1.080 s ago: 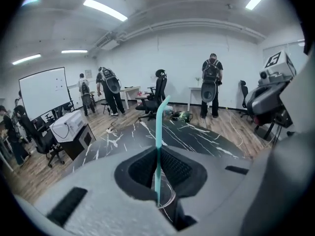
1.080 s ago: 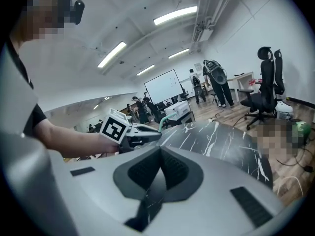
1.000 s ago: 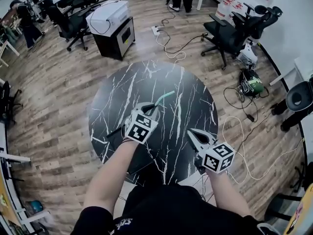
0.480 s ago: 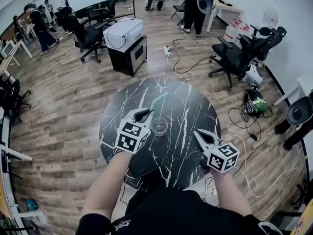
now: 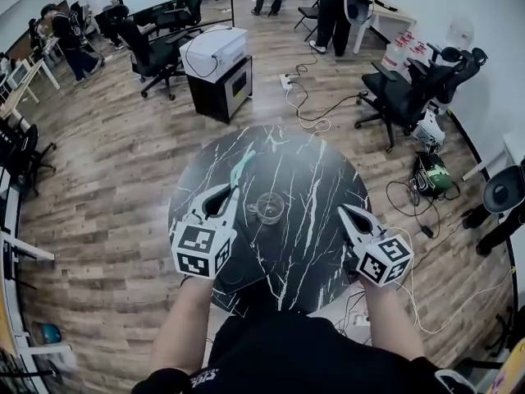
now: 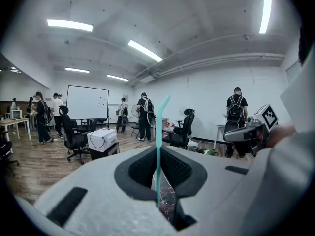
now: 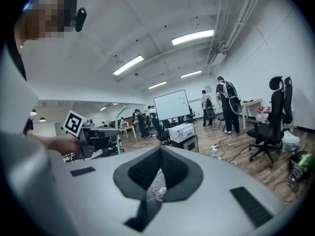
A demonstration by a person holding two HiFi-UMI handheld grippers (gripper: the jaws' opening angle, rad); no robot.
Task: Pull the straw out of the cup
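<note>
A clear, empty cup [image 5: 268, 208] stands near the middle of the round black marble table [image 5: 316, 179]. My left gripper [image 5: 220, 197] hangs left of the cup and above the table, shut on a teal bent straw [image 5: 240, 169] that is clear of the cup. In the left gripper view the straw [image 6: 158, 146] rises upright from between the closed jaws of the left gripper [image 6: 157, 154]. My right gripper [image 5: 351, 214] hovers right of the cup, jaws together with nothing held. In its own view the right gripper [image 7: 158, 154] looks across at the left gripper [image 7: 96, 137] and the straw [image 7: 120, 127].
A white printer on a black cabinet [image 5: 217, 56] stands beyond the table. Black office chairs [image 5: 402, 89] and floor cables [image 5: 308, 105] lie at the back right. People stand and sit at the far end of the room [image 5: 332, 6].
The left gripper has lifted and swung left with the straw, uncovering the cup it was over a second ago. The right gripper has risen a little.
</note>
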